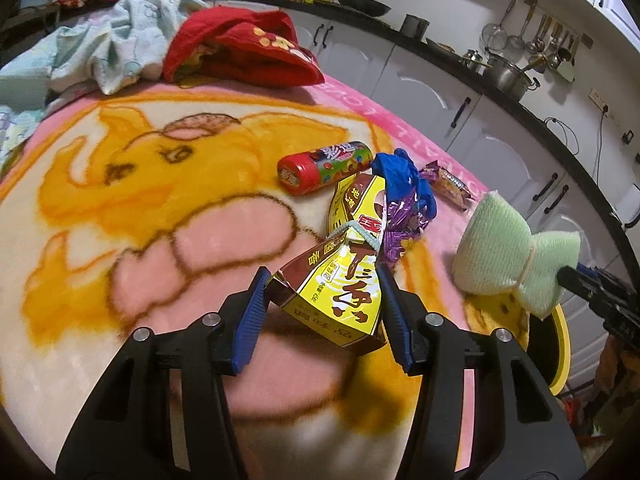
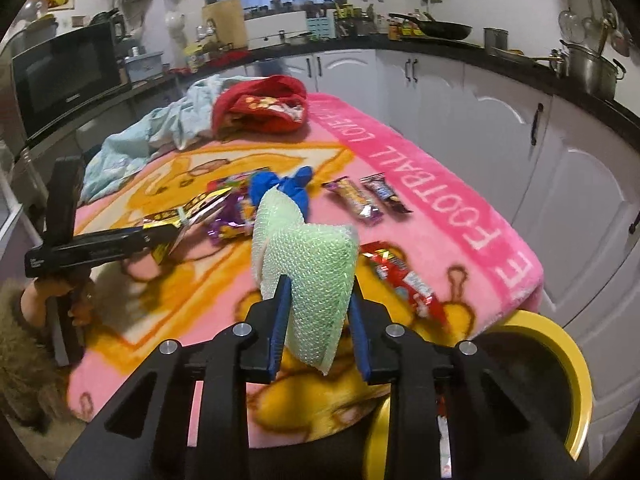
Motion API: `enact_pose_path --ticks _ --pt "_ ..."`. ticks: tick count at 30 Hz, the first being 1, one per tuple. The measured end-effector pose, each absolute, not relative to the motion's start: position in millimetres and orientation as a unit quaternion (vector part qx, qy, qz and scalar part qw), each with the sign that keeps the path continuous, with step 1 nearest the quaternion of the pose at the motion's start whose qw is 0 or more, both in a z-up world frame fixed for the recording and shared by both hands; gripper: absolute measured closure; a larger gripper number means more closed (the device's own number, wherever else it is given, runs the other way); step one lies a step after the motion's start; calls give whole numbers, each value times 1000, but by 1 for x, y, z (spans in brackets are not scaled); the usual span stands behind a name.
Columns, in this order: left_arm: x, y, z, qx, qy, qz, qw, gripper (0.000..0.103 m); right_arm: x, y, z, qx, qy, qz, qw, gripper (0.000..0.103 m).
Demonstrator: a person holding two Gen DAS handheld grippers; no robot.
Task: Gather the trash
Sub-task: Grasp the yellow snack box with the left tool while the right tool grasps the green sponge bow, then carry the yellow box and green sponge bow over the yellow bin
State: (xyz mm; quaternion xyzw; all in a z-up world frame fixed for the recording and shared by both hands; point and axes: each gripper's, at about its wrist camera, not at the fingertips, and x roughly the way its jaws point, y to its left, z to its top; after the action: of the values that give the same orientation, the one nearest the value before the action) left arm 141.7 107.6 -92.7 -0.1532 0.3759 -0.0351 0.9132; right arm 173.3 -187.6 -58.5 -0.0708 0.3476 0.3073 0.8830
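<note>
Trash lies scattered over a pink and orange cartoon blanket [image 1: 120, 208] that covers a table in a kitchen, with the crumpled yellow and brown carton [image 1: 340, 280] as the marker for everything else. Far beyond the carton to its left, at the blanket's back edge, a pale blue cloth [image 1: 120, 40] is bunched against a red cloth [image 1: 240, 48]. Nearer, just beyond the carton and to its left, a red candy tube [image 1: 324, 166] lies on its side. The left gripper [image 1: 324, 300] pinches the carton's near end between its blue pads, holding that end off the blanket; a pale cord is looped around the carton's middle. Touching the carton's far right side is a purple foil wrapper [image 1: 400, 228], with a blue glove [image 1: 400, 176] piled on it. Right of the carton, beyond the glove, a brown snack wrapper [image 1: 452, 184] rests near the blanket's pink border; the right wrist view shows two bar wrappers [image 2: 352, 200] side by side there. Well right of the carton, the right gripper [image 2: 318, 312] squeezes a pale green sponge [image 2: 308, 272], tied at its waist like a bow, and holds it above the blanket. Below the sponge and right of the carton, a red candy wrapper [image 2: 404, 280] lies near the blanket's corner. Farthest right of the carton, past the table's edge, stands a yellow bin [image 2: 576, 380], its rim partly hidden by the gripper.
</note>
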Motion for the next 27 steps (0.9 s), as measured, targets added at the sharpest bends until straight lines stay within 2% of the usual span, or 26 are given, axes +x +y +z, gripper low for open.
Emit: enact_pose_path --ticks 13,27 --pt "109 104 -63 -147 340 -38 928 58 141 -173 -44 -85 327 336 879 78" --pt "113 60 -35 -124 314 -83 938 58 129 -225 -16 -45 299 291 908 78"
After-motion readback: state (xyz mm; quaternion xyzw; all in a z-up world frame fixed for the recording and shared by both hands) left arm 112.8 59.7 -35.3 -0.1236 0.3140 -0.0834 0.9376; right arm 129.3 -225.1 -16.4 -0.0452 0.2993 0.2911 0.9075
